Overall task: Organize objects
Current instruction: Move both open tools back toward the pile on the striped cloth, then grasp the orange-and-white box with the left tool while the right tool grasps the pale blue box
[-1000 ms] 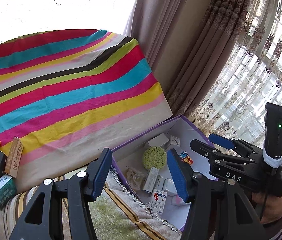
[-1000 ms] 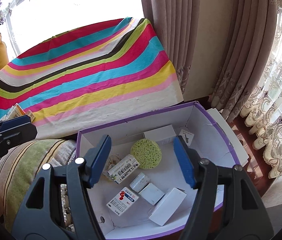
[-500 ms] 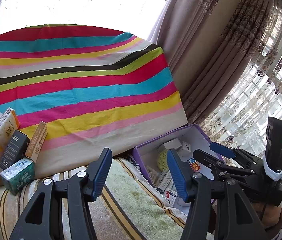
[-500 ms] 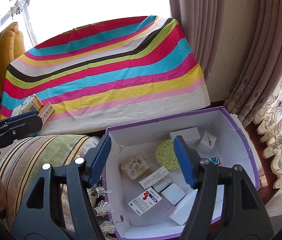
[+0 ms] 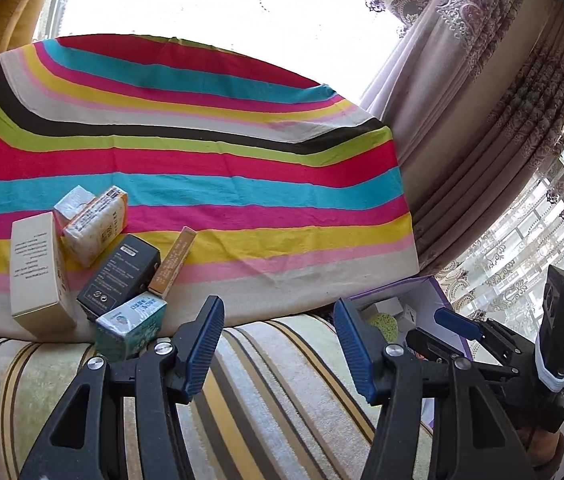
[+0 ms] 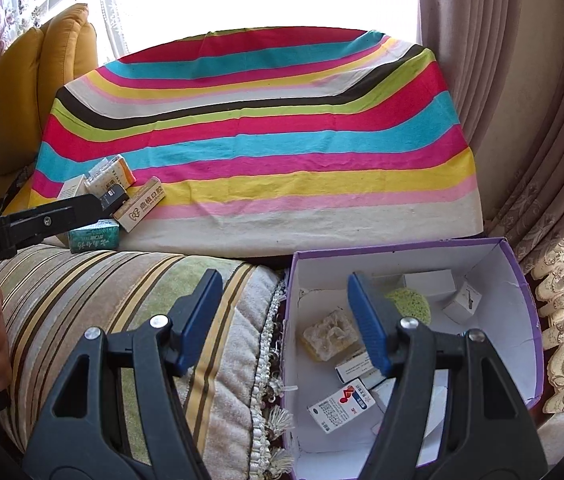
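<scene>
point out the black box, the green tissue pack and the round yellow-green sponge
black box [image 5: 120, 276], left wrist view, on its printed top face
green tissue pack [image 5: 132, 326], left wrist view, on its front face
yellow-green sponge [image 6: 411, 305], right wrist view, on its visible right half

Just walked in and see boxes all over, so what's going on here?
A person with a gripper in each hand is sorting small boxes into a purple-edged cardboard box. It already holds a green sponge and several cartons. More boxes, including a teal tissue pack and a black box, wait on the striped cloth. The left gripper and the right gripper are open and empty.
</scene>
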Motion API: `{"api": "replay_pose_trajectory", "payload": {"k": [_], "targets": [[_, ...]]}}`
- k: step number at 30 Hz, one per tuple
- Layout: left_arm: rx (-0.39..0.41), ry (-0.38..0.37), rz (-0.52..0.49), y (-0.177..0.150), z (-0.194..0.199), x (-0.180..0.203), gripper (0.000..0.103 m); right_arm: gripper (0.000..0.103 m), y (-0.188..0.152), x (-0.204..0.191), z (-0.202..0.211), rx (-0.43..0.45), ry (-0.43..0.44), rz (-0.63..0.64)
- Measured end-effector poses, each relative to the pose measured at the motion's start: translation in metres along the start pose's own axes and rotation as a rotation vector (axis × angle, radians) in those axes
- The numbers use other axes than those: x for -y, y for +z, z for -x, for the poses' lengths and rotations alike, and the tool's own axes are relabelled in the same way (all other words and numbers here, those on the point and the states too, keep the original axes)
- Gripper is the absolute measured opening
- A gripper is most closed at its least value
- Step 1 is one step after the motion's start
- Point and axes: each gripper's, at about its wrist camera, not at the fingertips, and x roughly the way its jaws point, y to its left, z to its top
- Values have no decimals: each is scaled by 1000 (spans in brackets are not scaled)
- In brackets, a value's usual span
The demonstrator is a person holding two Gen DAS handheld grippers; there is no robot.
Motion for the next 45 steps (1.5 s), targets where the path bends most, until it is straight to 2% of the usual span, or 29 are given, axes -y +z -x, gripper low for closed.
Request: {"api": "replay_pose_trajectory", "payload": {"k": [14, 22, 25, 32, 39, 45], "targets": [[48, 98, 160, -1, 32, -79, 58, 73, 11, -47, -9, -33, 60, 110], [59, 155, 246, 2, 43, -120, 58, 77, 24, -90, -22, -67, 151, 185], [64, 161, 273, 1, 46, -131, 58, 83, 28, -107, -31, -92, 207, 210], [52, 164, 270, 2, 45, -138, 58, 87, 36, -141, -61, -183, 349, 257], [49, 199, 244, 6, 43, -140, 59, 87, 41, -162, -94, -266, 432, 295], [47, 236, 182, 17, 40, -141, 59, 87, 47, -175, -122, -327, 493, 328]]}}
